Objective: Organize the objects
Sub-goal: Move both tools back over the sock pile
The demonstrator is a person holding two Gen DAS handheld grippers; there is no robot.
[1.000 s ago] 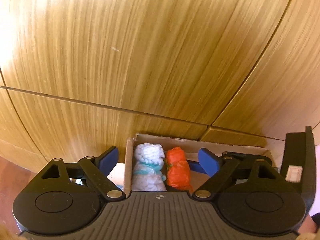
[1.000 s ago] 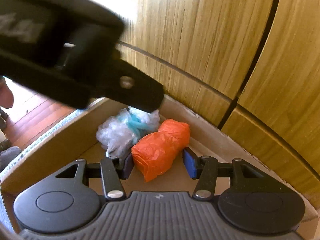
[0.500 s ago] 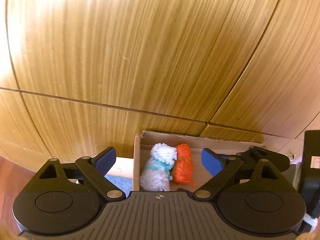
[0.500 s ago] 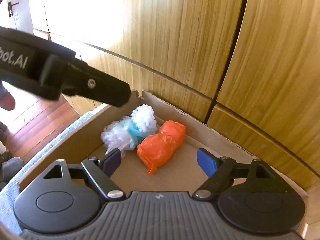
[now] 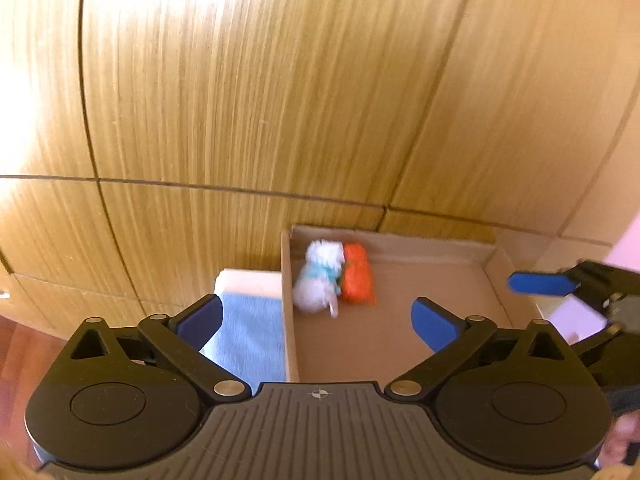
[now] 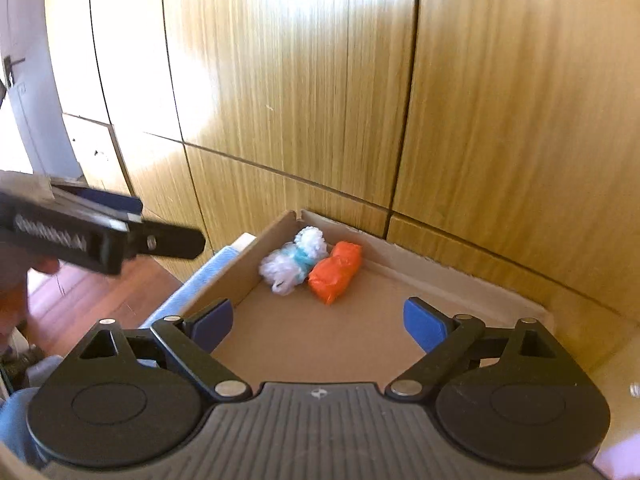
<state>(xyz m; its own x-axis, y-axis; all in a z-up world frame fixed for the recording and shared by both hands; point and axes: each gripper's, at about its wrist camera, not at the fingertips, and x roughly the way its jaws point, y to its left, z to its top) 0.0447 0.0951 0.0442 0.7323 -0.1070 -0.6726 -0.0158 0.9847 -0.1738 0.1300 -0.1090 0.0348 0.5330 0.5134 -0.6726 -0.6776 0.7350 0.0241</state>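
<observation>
Both tongs have drawn back from the cardboard box (image 6: 460,280) since a second ago, when the right tongs (image 6: 319,320) were closed on the orange bag (image 6: 335,271); that bag now lies loose on the box floor. The right tongs' jaws are opening, blue pads well apart, nothing between them. The left tongs (image 5: 316,322) are opening too, close to their widest, and hold nothing.

Nearest in the right wrist view are the tongs' own black housing and the bare brown box floor. Farther in, at the box's far left corner, the orange bag lies touching a white and teal plastic bundle (image 6: 294,260), which is on its left against the left wall. The left wrist view shows the same pair (image 5: 358,280) (image 5: 320,280) in that corner, blurred.

Only the left wrist view shows a blue cloth (image 5: 252,336) outside the box's left wall, with a pale edge behind it, and one blue pad of the right tongs at the right edge. Only the right wrist view shows the left tongs from the side at the left edge, a hand (image 6: 16,284) beneath them, red-brown wooden floor (image 6: 100,296) and a white door far left.

Behind the box stand sunlit wooden cabinet panels (image 6: 320,100) with dark seams.
</observation>
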